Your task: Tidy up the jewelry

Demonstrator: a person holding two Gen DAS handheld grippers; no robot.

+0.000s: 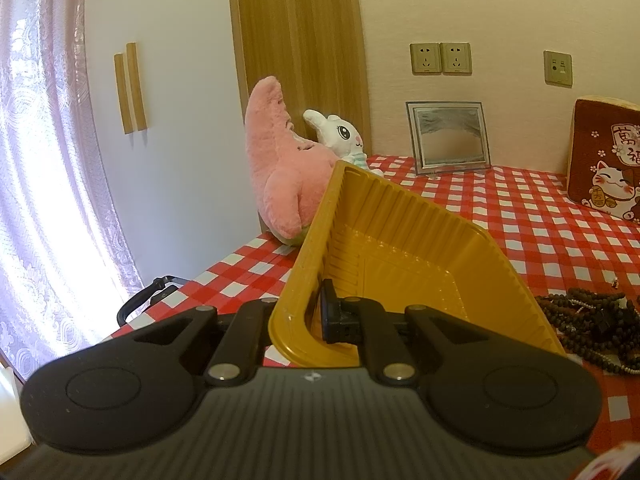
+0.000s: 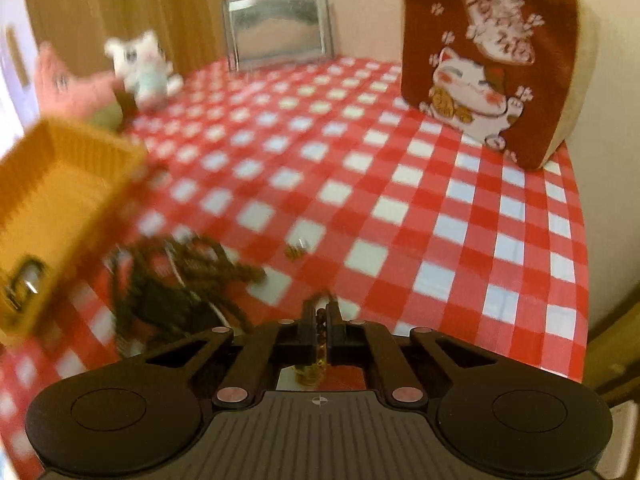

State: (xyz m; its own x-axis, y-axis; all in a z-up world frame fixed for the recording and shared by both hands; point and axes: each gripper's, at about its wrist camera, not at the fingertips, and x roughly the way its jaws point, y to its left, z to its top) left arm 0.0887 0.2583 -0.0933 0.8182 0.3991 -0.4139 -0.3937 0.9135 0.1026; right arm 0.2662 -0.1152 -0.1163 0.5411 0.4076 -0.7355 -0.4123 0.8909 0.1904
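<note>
A: Support surface?
B: Worktop (image 2: pixel 360 184) under a red-and-white checked cloth.
A: What's sitting on it?
B: Pink plush star (image 1: pixel 280 168) and white plush rabbit (image 1: pixel 340 136) at the far left corner, touching. Clear-framed picture stand (image 1: pixel 448 136) upright against the back wall. Red-brown lucky-cat cushion (image 2: pixel 492 64) upright, far right.
A: Near side?
B: Tangled heap of dark brown wooden bead strings (image 1: pixel 592 320), loose on the cloth. One small gold-coloured trinket (image 2: pixel 296 249) just beyond it, apart; too blurred to identify.
</note>
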